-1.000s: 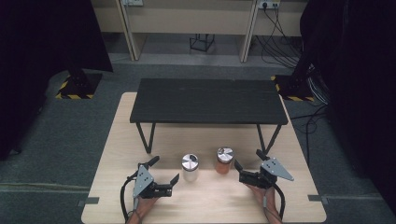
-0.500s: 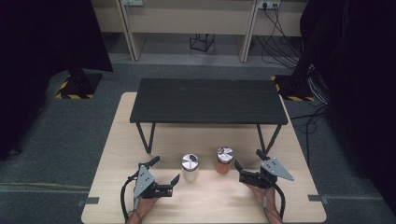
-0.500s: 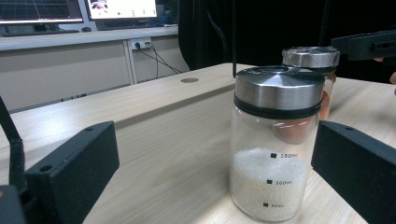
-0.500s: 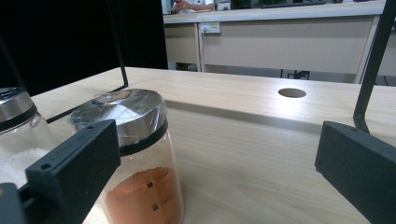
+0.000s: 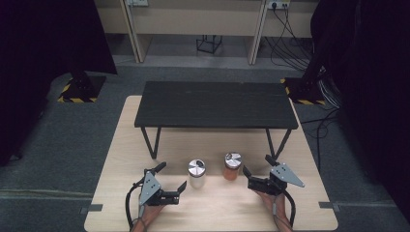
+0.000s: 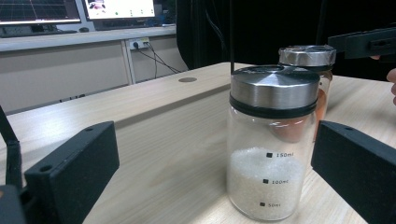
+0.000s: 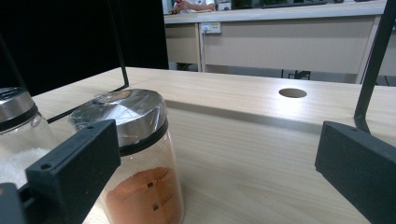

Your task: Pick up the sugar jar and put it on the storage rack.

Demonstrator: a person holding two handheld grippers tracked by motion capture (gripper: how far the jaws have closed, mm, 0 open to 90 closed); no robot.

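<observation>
On the near half of the pale wooden tabletop [image 5: 121, 159], two small glass jars with shiny metal lids stand upright just beside each other, in front of a low black rack [image 5: 215, 104] on thin legs. The jar of white grains [image 5: 196, 173] sits at about 2 o'clock from the left claw [image 5: 170, 177], which hovers near it, jaws spread wide and holding nothing. The jar of orange powder [image 5: 231, 166] stands at about 10 o'clock from the right claw [image 5: 255, 166], also wide open and empty. In the left gripper view the white jar [image 6: 273, 144] is less than half full, with printed fill marks on its side. Both jars look light but rigid, smooth and breakable, so they could slip or tip. The straight glass wall below the lid's black band seems the safest place to take hold, squeezing gently.
</observation>
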